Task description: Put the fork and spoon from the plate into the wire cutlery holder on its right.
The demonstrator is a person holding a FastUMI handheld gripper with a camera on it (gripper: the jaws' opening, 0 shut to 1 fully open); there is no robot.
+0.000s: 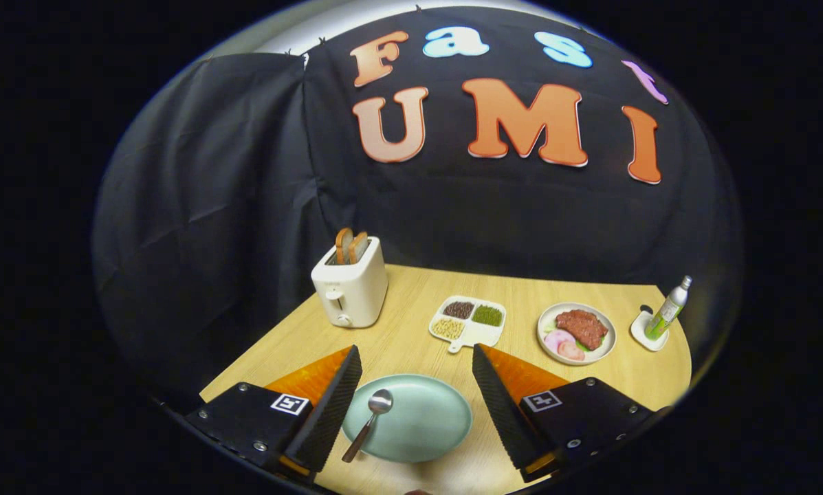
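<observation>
A pale green plate (425, 423) lies on the wooden table between my two fingers. On its left part rests a metal spoon (368, 423), bowl pointing away from me, handle towards the left finger (328, 405). My gripper (414, 361) hovers above the plate, open wide, with nothing held. The right finger (500, 402) stands past the plate's right rim.
A white toaster (350, 285) with two bread slices stands at the back left. Beyond the fingers sit a white divided dish (469, 322) of beans and a plate of meat (576, 333). A green bottle on a small white coaster (648, 333) stands far right, near the table's edge.
</observation>
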